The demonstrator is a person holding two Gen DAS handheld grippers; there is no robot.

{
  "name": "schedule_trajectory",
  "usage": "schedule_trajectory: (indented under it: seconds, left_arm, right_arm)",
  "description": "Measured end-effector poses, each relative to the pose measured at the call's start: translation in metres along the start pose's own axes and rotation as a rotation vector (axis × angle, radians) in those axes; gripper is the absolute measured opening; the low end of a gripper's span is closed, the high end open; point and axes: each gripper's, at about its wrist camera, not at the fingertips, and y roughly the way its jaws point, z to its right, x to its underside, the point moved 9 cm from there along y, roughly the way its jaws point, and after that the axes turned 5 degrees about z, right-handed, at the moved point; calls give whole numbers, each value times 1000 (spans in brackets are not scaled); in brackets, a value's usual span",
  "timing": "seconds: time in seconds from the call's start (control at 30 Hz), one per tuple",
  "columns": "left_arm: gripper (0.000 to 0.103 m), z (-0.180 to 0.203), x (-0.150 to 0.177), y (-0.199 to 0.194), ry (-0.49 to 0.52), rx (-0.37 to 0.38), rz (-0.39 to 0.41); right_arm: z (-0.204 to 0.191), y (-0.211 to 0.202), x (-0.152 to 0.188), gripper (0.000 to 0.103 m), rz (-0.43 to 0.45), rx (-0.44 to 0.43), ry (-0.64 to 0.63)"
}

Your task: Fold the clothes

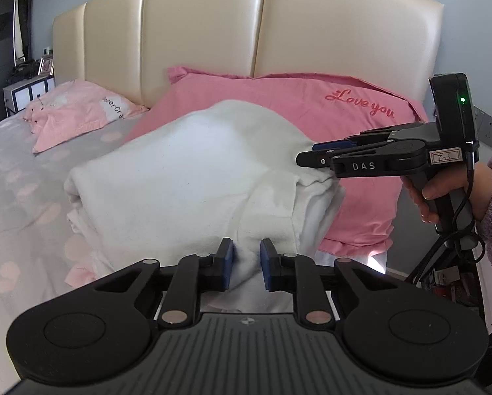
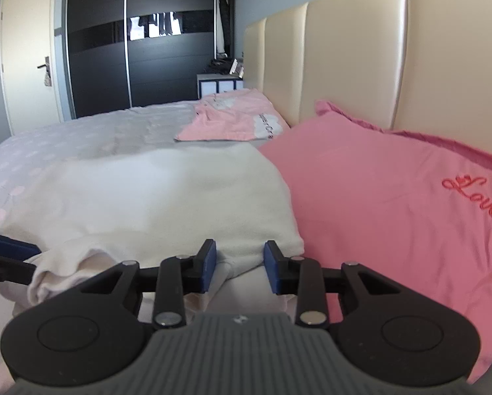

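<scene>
1. Blue pads of the left gripper (image 1: 246,265) sit nearest the lens, a narrow gap between them. White cloth shows through the gap; neither pad visibly presses on it. Reads as parted, holding nothing.
2. Right gripper (image 2: 240,265) likewise: jaws a little wider than the left's, the corner of the white garment (image 2: 153,197) lies just ahead of and between the tips, with no pad clamping it. Reads as let go.
3. Garment is a folded white bundle on the bed (image 1: 18,171), directly ahead of both tools and just below their tips. From the left tool it spreads forward and to both sides; from the right tool it runs forward and off to that tool's left.
4. Pink pillow (image 1: 311,105) sits past the bundle, touching its far edge, against the headboard (image 1: 206,29). From the right tool it lies forward-right.
5. Long axis of the bundle, judged: runs across the left tool's line of sight, roughly from one gripper to the other.
6. Both tools are at the near edge. Left faces its middle, right is at the end corner beside the pillow, pointing across.
7. Key relation: fold line would run along that long axis, so either tool re-grips the edge right in front of it. Neither is clearly nearer.
8. Second pink piece (image 2: 232,121) lies well beyond, toward the headboard.
</scene>
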Motion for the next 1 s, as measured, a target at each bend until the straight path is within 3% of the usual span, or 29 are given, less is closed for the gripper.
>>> schedule_trajectory:
  seconds: [0.17,0.27,0.33,0.43,0.53,0.7,0.77,0.87,1.0]
  left_arm:
    - [17,6,-3,-15,45,-18,3]
    - [18,8,-14,-40,33,-28,45]
    - [22,9,-21,-63,39,-30,89]
    - [36,-3,-34,-101,34,-73,156]
    - [39,-18,-43,-143,9,-110,218]
    - [49,-33,-43,-220,16,-188,304]
    - [51,-37,-38,-247,27,-227,314]
    - [53,-42,-23,-279,21,-283,312]
    - [63,-48,2,-318,-41,-343,326]
  right_arm:
    - [-3,2,-2,35,-32,46,-2]
    - [-11,-5,-10,35,-34,85,-27]
    - [-19,-16,-20,35,-10,86,-22]
    - [-40,-34,-36,36,-3,55,-14]
    - [-72,-51,-55,37,3,20,-32]
    - [-146,-83,-92,48,37,-80,-73]
    - [-175,-93,-104,56,47,-119,-86]
    - [-218,-104,-116,61,44,-173,-94]
    - [-275,-118,-117,66,30,-242,-100]
